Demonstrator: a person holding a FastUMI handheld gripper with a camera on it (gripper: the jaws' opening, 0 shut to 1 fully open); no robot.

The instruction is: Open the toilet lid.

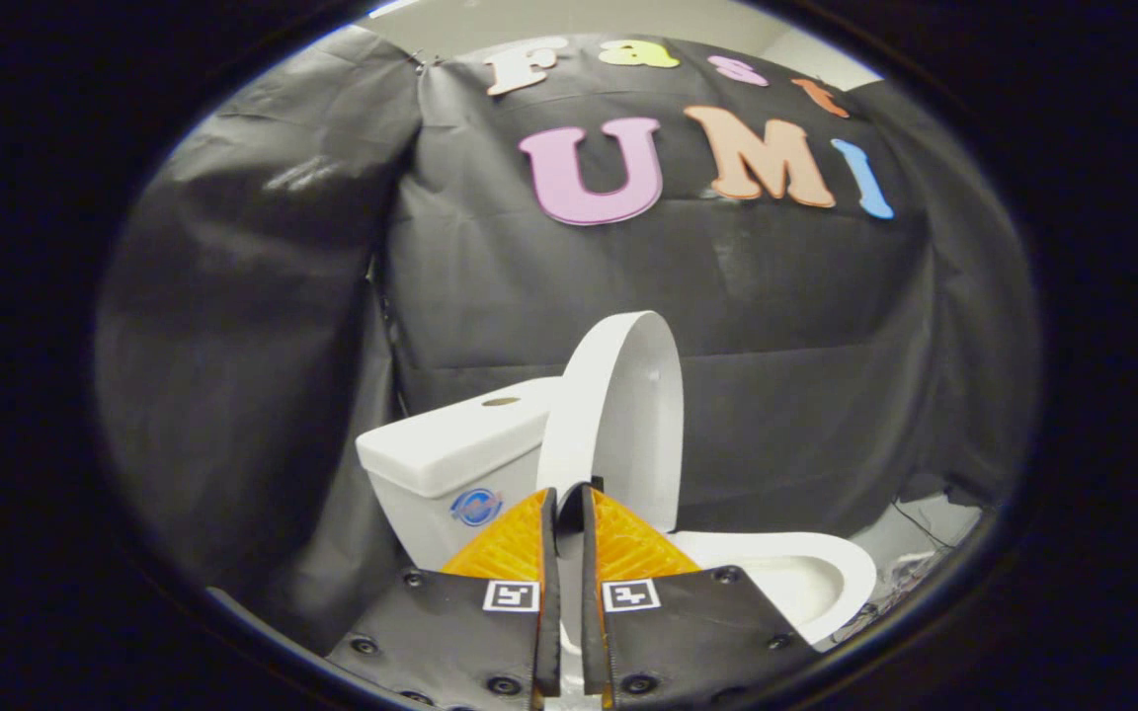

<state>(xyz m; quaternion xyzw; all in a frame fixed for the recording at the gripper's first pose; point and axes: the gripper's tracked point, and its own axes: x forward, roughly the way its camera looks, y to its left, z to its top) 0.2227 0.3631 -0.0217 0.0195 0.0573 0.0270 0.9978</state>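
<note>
Wrinkled black cloth backs a glossy white toilet (786, 578); its smooth oval lid (618, 415) stands raised by the tank (450, 449), its edge pinched in the tool (569, 499), fingers nearly together.

the floor (934, 523), pale, shows at the right past the toilet (806, 578); thin cables (920, 518) lie on it.
</note>
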